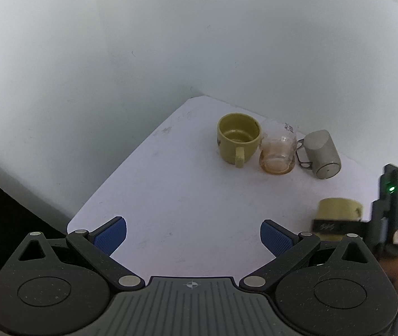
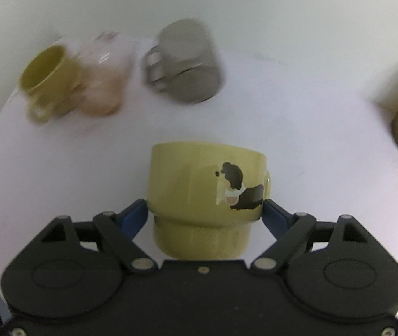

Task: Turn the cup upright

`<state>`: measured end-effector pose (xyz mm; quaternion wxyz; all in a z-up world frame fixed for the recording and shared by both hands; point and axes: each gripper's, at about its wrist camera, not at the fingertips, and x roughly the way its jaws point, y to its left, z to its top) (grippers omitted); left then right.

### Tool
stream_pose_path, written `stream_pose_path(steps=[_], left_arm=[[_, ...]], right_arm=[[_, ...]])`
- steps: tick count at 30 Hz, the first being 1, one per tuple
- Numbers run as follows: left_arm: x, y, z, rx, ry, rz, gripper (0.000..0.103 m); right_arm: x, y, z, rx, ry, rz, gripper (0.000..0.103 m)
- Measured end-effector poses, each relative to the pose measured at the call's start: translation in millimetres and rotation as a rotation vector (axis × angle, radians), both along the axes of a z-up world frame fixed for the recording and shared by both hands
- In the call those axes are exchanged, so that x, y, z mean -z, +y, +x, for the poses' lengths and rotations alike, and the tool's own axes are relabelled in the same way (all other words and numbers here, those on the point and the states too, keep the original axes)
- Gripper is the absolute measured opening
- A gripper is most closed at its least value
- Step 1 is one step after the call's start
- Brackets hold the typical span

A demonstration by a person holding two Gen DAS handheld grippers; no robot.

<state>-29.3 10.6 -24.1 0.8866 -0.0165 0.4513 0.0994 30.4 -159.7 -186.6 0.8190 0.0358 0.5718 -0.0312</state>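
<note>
The left gripper [image 1: 193, 236] hangs with its blue pads spread wide over bare white table [image 1: 171, 196]. Beyond it stand an upright yellow mug [image 1: 238, 142], a clear glass cup [image 1: 279, 151] just beside it, then a grey metal cup [image 1: 322, 154] tipped on its side, base toward the camera. The right gripper [image 2: 206, 214] is clamped on the yellow cup [image 2: 204, 193], whose axis runs along the fingers, narrow foot toward the camera and mouth pointing away.
</note>
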Motion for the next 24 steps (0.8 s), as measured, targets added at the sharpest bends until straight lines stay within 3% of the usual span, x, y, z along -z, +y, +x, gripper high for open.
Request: stream_pose_path(steps=[4, 6, 9, 14, 19, 24], left_arm=[[14, 10, 2, 0.018, 0.014, 0.011, 0.103], [21, 12, 3, 0.03, 0.023, 0.015, 0.103], [37, 13, 5, 0.069, 0.039, 0.008, 0.103], [59, 4, 7, 0.152, 0.064, -0.031, 0.103], [87, -21, 13, 0.252, 0.102, -0.085, 0.103], [110, -60, 9, 0.397, 0.107, -0.05, 0.103]], right_arm=[[-6, 41, -11, -0.036, 0.086, 0.071, 0.086], [-15, 36, -10, -0.015, 0.127, 0.152, 0.085], [-37, 35, -15, -0.009, 0.087, 0.191, 0.086], [-78, 7, -26, 0.019, -0.016, 0.161, 0.086], [-98, -26, -49, 0.048, -0.084, 0.091, 0.086], [-104, -55, -82, 0.111, -0.086, 0.035, 0.087]])
